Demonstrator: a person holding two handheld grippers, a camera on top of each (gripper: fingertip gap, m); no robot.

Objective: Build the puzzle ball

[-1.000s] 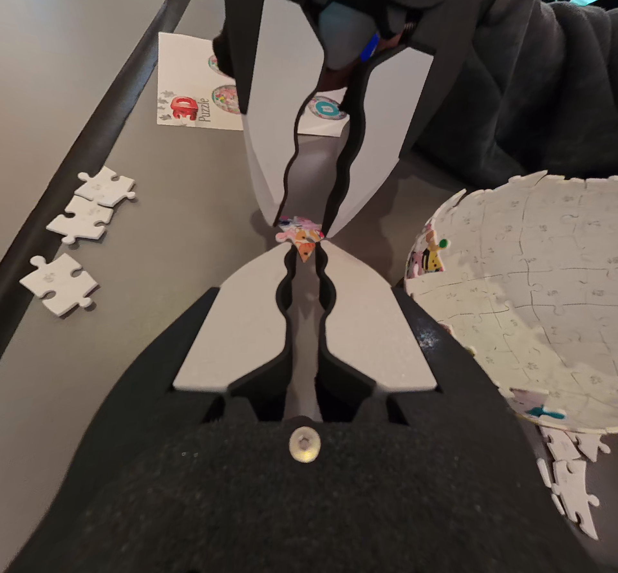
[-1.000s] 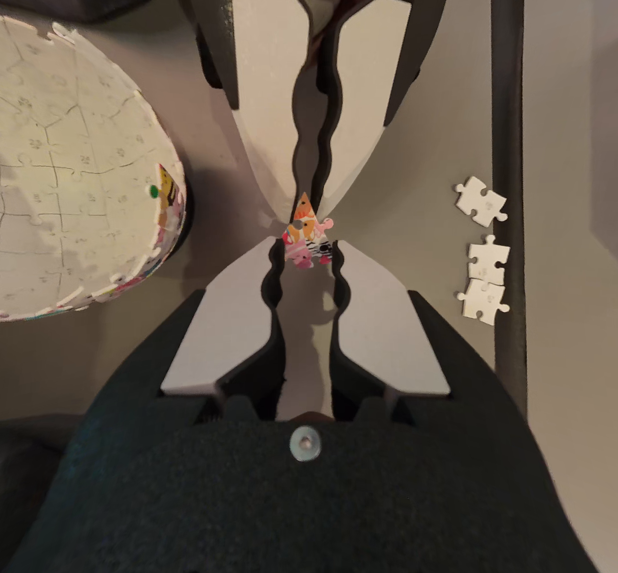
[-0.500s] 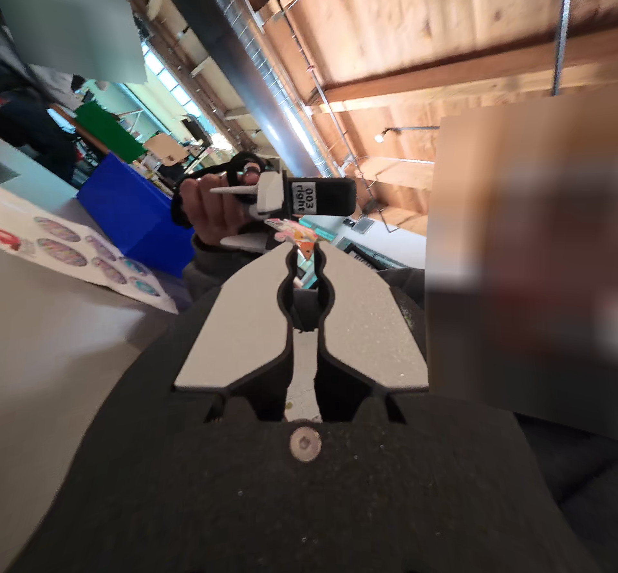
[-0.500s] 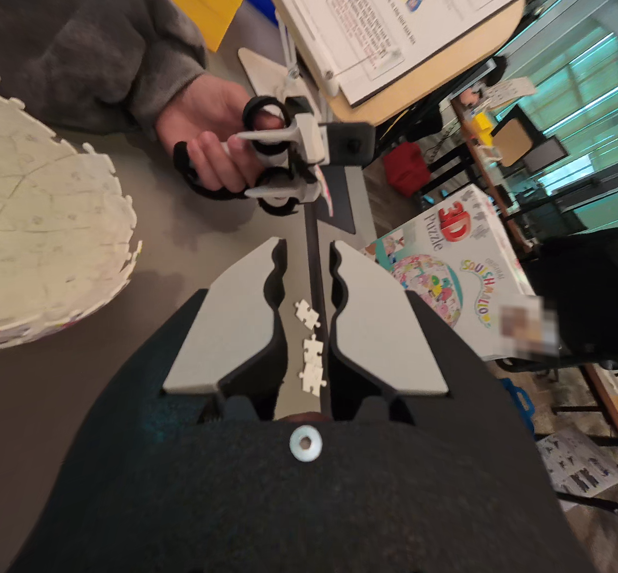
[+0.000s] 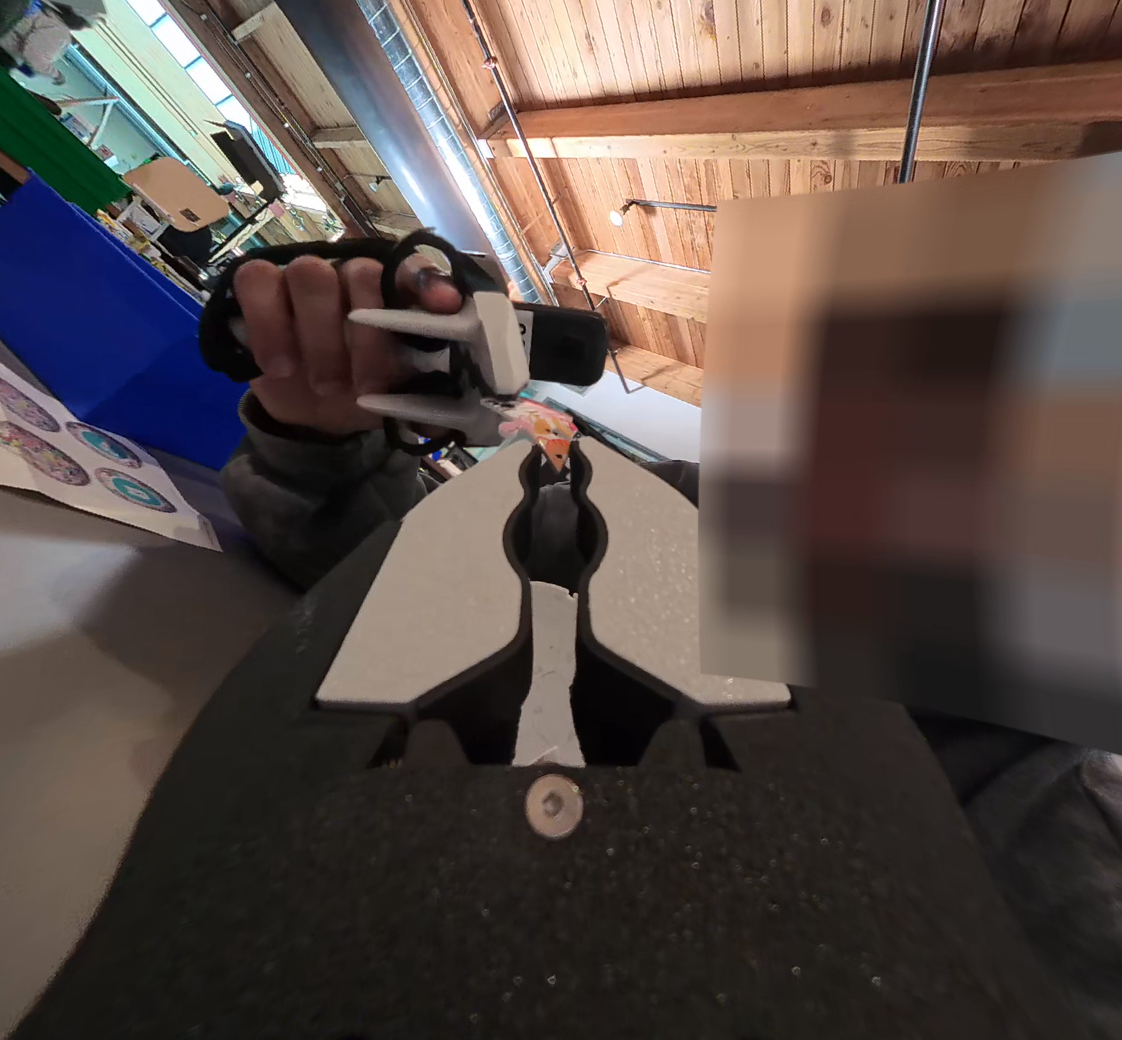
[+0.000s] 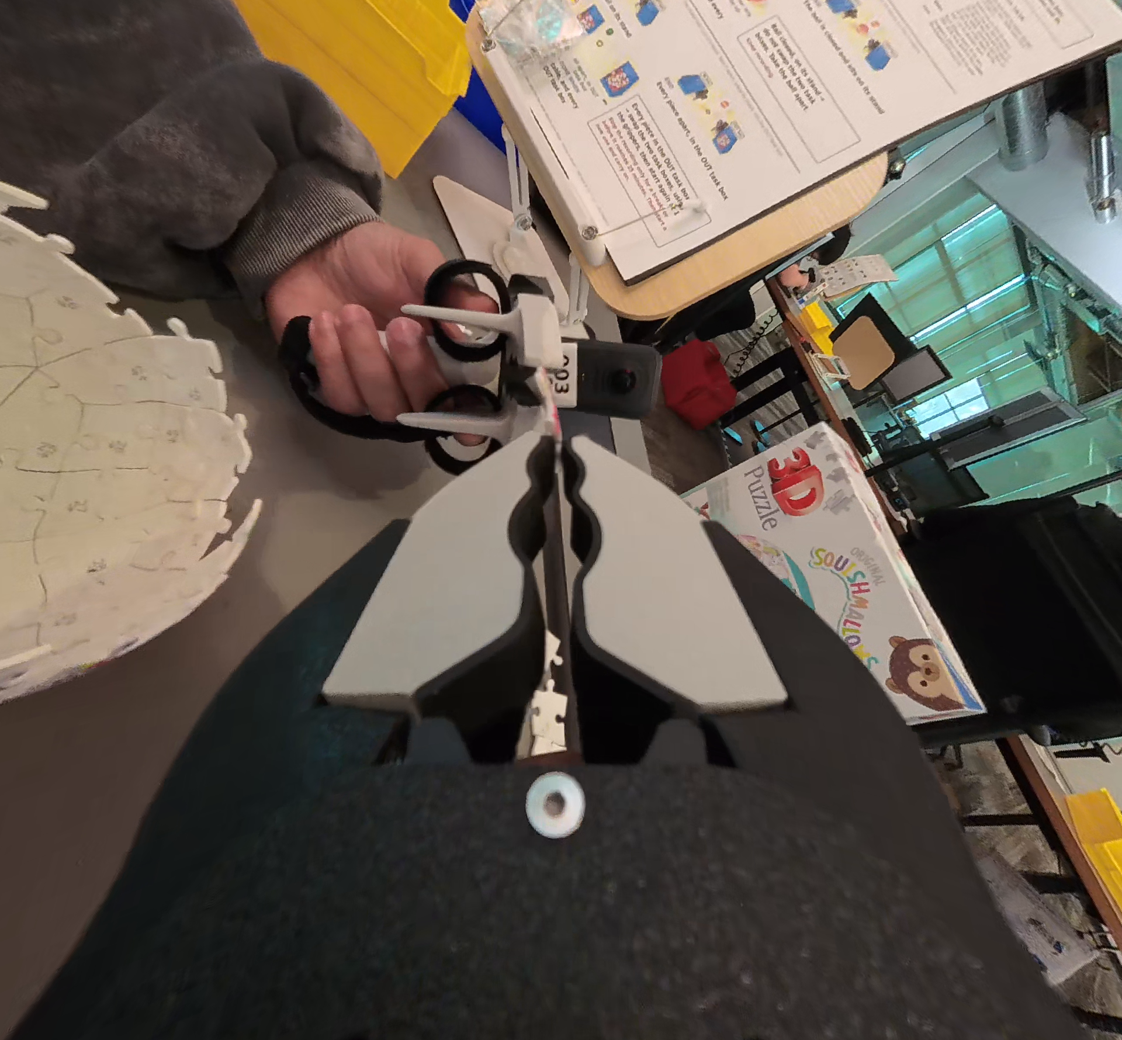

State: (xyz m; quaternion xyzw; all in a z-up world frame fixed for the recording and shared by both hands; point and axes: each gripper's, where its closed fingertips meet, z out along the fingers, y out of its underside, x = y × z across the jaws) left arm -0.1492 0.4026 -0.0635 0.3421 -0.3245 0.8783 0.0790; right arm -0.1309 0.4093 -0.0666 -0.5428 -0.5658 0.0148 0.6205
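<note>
A small colourful puzzle piece is held in the air between my two grippers, which face each other tip to tip. My left gripper is shut on its orange corner. In the right wrist view the piece shows edge-on, and my right gripper is shut on it. Each view shows the other gripper, held by a hand, just beyond the piece. The half-built white puzzle ball shell lies open side up on the grey table, left of my right gripper.
The puzzle box stands at the right. Loose white pieces lie below my right fingers. A clipboard with a sheet and yellow bins stand behind. A printed leaflet and a blue bin are at the left. The grippers are tip to tip, or close to it. The half-built white puzzle ball shell is about 15 cm from both grippers' fingertips.
Both grippers have tilted up from the table with the piece. Half a second ago my right gripper was open and apart; now it has closed in and shut on the piece.
</note>
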